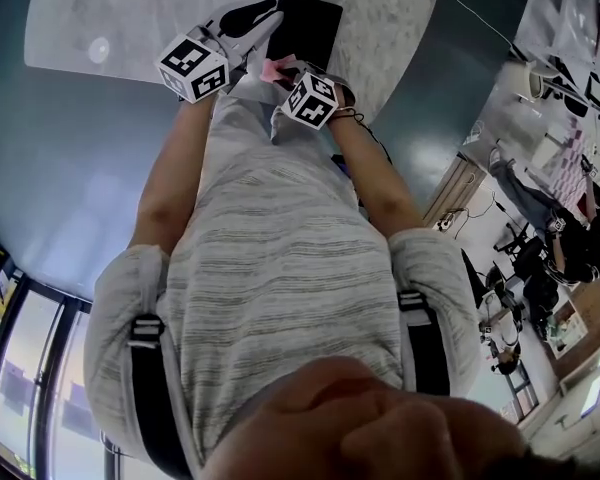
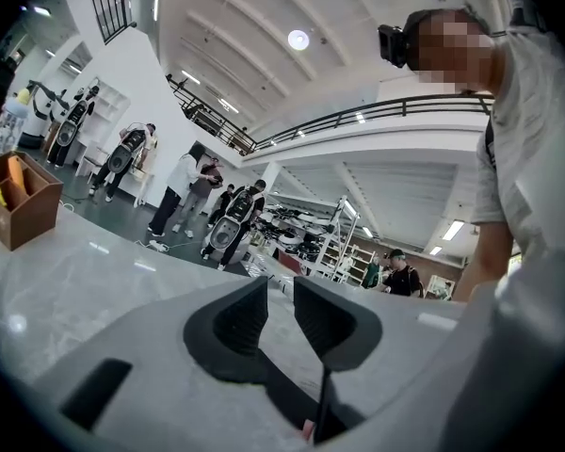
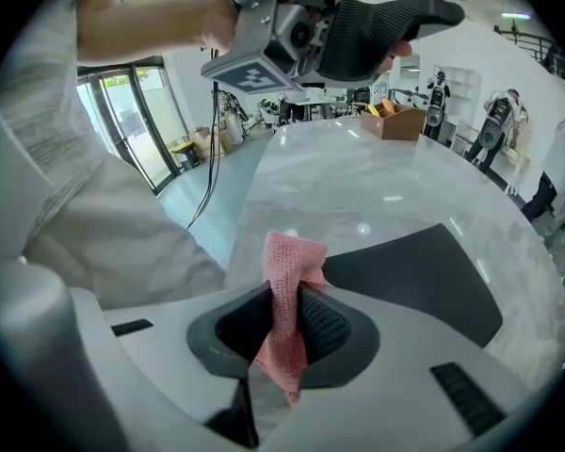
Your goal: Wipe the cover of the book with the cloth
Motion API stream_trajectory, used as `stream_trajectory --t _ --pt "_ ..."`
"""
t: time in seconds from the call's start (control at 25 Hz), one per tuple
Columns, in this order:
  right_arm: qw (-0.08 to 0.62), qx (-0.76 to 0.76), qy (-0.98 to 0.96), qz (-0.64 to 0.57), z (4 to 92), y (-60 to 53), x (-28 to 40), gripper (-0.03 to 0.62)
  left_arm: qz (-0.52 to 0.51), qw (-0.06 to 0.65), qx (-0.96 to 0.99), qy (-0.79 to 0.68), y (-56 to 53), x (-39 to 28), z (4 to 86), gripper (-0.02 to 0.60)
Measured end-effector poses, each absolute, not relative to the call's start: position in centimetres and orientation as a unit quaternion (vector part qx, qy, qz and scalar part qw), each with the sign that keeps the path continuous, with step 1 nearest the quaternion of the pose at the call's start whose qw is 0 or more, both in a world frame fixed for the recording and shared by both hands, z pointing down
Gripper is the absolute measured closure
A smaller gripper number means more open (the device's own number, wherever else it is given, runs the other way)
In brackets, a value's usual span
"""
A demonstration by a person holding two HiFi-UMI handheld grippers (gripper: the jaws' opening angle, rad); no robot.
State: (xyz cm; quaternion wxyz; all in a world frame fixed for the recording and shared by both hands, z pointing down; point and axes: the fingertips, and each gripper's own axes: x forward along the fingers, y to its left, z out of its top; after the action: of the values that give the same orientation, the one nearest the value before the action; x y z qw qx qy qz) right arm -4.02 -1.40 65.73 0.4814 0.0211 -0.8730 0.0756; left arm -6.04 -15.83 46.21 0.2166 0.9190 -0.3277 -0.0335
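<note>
A black book (image 1: 310,23) lies on the pale marble table (image 1: 120,18); it also shows in the right gripper view as a dark book cover (image 3: 424,276) just beyond the jaws. My right gripper (image 3: 282,311) is shut on a pink mesh cloth (image 3: 287,281), which sticks up between the pads, close above the book's near edge. In the head view the cloth (image 1: 278,68) shows beside the right gripper's marker cube (image 1: 312,100). My left gripper (image 2: 281,299) points level over the table, its jaws slightly apart with nothing between them. It hovers above the book's left side (image 1: 250,18).
A brown wooden box (image 2: 19,201) holding yellow and orange items stands at the table's far side, also seen as the box (image 3: 395,119). Beyond the table's round edge lies dark floor (image 1: 60,188). Several people stand in the hall behind.
</note>
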Motion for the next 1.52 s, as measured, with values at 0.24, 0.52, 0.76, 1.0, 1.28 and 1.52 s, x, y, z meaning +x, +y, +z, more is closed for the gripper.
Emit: stream_trajectory --t 0.24,0.52,0.76,1.0,1.28,1.52 --pt "0.438 0.017 -0.886 0.148 63.1 1.8 -2.4 0.531 -0.016 0.228 0.918 -0.325 -13.8 -4.9 47.2 0.442" --pt "0.397 0.160 -0.876 0.221 61.5 -1.0 3.3 0.531 0.079 0.269 0.902 -0.329 -9.6 -4.2 52.3 0.388" --pt "0.377 0.278 -0.841 0.270 62.9 -5.2 7.5 0.531 0.178 0.366 0.843 -0.352 -5.8 -4.3 60.7 0.369" --pt "0.376 0.327 -0.817 0.289 63.9 -6.6 8.7 0.531 0.236 0.441 0.794 -0.345 -3.8 -3.4 64.8 0.362" --pt "0.372 0.362 -0.797 0.308 64.7 -7.6 9.7 0.531 0.276 0.453 0.770 -0.354 -3.9 -3.4 66.6 0.316" --pt "0.386 0.372 -0.782 0.317 65.5 -7.5 9.5 0.531 0.278 0.471 0.757 -0.358 -3.8 -3.2 67.2 0.330"
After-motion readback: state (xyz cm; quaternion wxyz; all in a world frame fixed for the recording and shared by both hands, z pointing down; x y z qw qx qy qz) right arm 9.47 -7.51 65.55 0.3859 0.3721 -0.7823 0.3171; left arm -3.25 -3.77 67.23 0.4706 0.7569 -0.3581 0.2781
